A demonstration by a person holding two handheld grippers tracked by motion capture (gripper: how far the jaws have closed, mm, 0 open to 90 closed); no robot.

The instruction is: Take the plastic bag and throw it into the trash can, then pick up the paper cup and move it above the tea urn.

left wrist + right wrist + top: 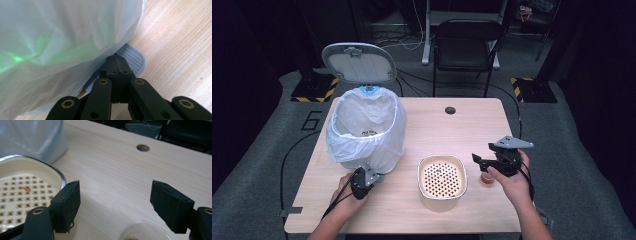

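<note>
From above, the left tool (371, 176) presses clenched at the bagged bin's (367, 127) pedal, the strainer bowl (442, 181) between both hands.

Left gripper view: pedal (133, 58) under shut jaws.

Right gripper view: right tool (115, 206) released over the small cup (143, 231).

the table (422, 125) at the centre has a pale wood-grain top, matt and smooth, with fine lines running along it. at ten o'clock the bin liner (364, 127) is thin, milky plastic film, crinkled and faintly shiny; the bin lid (359, 62) above it, near eleven, looks like hard grey plastic, matt. the pedal (133, 58) is grey ribbed plastic. at six o'clock the strainer basket (442, 176) is cream, smooth and slightly glossy, its rim catching light like metal. the right gripper (115, 202) has matt black pads (68, 200), rough at the edges. at four o'clock the small cup (145, 231) is clear and glossy.
</note>
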